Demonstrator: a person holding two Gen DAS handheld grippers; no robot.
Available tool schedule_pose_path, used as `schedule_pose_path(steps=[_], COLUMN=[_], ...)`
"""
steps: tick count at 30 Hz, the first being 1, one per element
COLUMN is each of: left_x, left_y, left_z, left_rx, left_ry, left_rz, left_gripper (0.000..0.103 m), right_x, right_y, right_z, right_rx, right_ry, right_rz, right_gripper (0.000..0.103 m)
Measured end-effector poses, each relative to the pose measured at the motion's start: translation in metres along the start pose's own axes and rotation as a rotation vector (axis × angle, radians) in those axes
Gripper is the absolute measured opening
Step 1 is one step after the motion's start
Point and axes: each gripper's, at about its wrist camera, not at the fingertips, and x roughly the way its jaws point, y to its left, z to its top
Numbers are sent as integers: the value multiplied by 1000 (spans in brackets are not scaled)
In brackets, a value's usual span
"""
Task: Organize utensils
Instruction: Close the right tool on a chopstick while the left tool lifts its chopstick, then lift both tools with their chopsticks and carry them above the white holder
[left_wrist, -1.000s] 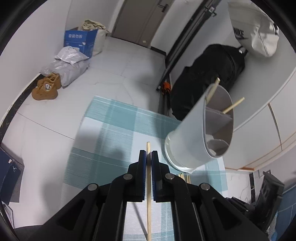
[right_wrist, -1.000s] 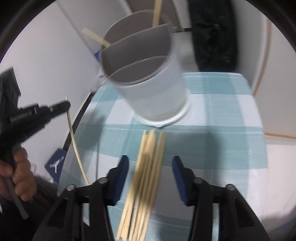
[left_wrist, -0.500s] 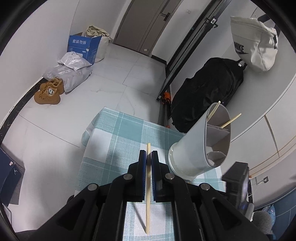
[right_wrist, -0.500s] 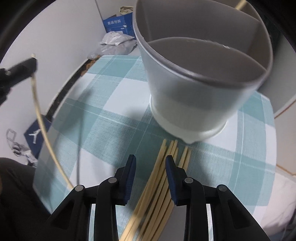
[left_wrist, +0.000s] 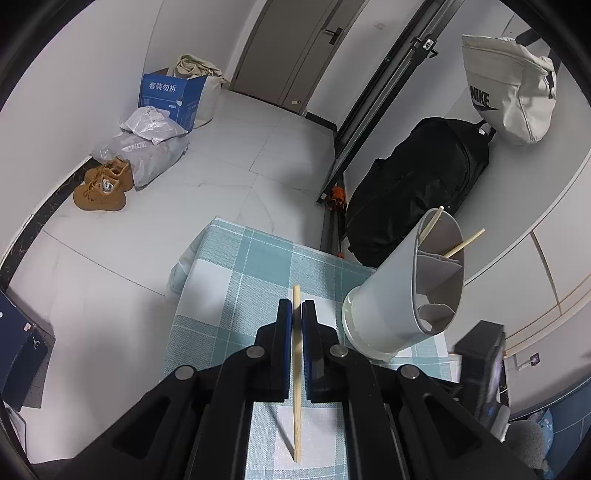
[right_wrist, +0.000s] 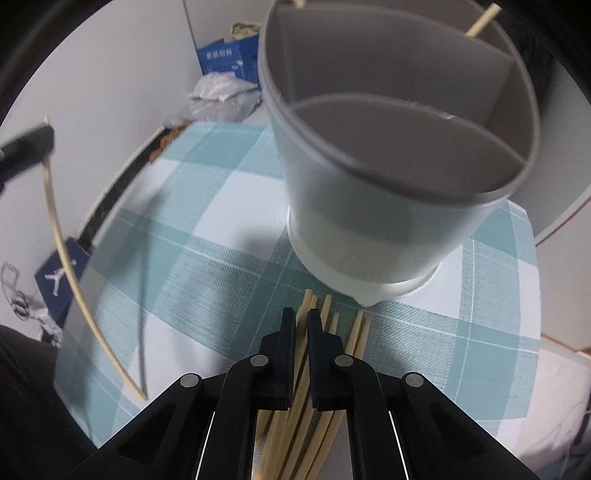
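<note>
My left gripper (left_wrist: 296, 308) is shut on a single wooden chopstick (left_wrist: 296, 387) and holds it high above the checked cloth (left_wrist: 236, 295). It also shows at the left edge of the right wrist view (right_wrist: 37, 142), with its chopstick (right_wrist: 70, 273) hanging down. The grey divided holder (left_wrist: 410, 295) stands to its right, with two chopsticks (left_wrist: 463, 242) in its far compartment. My right gripper (right_wrist: 302, 325) is shut on one chopstick (right_wrist: 303, 314) at the tips of the bundle of chopsticks (right_wrist: 332, 354) that lies on the cloth in front of the holder (right_wrist: 388, 158).
The small table drops off to the floor at the left and far edges. On the floor are brown shoes (left_wrist: 101, 188), plastic bags (left_wrist: 147, 144), a blue box (left_wrist: 171, 96) and a black backpack (left_wrist: 410, 192). A white bag (left_wrist: 509, 92) hangs on the wall.
My right gripper has closed from wide open onto a chopstick of the bundle and moved closer to the holder. My left gripper has risen away from the table with its chopstick.
</note>
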Motion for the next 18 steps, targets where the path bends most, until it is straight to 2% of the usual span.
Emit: schedule_pose_path(steps=[3, 6, 12, 18], left_x=[-1, -2, -5, -15], left_y=[-5, -12, -36, -71], left_z=[-2, -4, -11, -17], left_rx=[24, 47, 137, 233], left_ry=[-5, -7, 6, 3], left_rz=[4, 2, -35, -65], left_gripper=[1, 1, 1, 1], right_x=[-16, -43, -92, -123], right_y=[-7, -15, -13, -12], right_z=[-3, -7, -23, -37], right_rx=[31, 74, 120, 122], right_ry=[-56, -148, -317, -460], right_rz=[32, 83, 129, 131], right_gripper=[5, 5, 4, 4])
